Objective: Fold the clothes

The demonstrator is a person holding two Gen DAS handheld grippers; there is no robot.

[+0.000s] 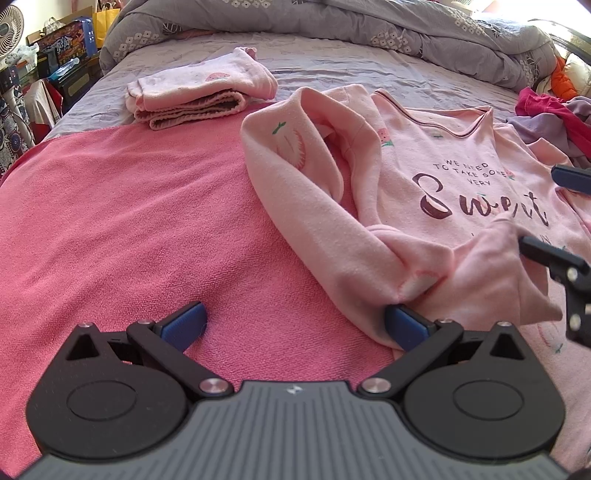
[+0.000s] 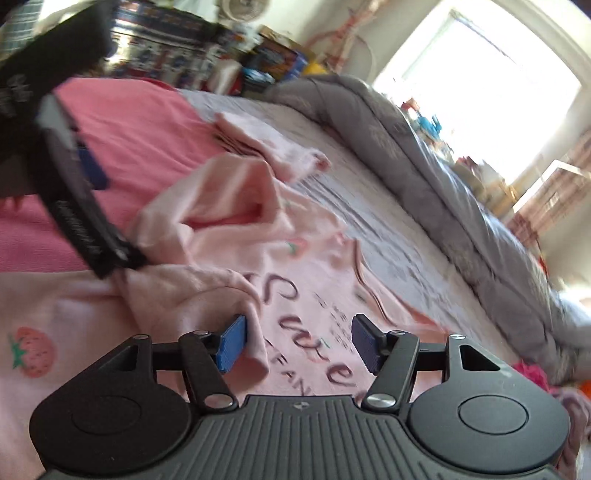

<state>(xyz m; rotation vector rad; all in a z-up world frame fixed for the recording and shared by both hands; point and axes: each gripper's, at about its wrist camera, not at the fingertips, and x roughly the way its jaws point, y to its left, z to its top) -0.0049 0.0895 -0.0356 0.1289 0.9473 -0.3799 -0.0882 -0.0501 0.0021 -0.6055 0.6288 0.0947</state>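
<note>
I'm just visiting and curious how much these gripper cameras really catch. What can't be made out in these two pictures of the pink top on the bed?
- Pink top: its lower printed lines are hidden under a folded-over flap in the left wrist view, and smeared by blur in the right wrist view.
- Right gripper: cut off by the left wrist view's edge.
- Folded pink clothes: blurred in the right wrist view.
- Clothes pile: cut off by the left wrist view's edge.

Left of left gripper [image 1: 293,328] fingers: flat pink towel [image 1: 129,221], lots of room. Right finger against pink shirt [image 1: 424,177] sleeve. Ahead: folded clothes [image 1: 195,92], then bunched grey quilt [image 1: 332,22]. Far right: clothes heap [image 1: 554,114].
</note>
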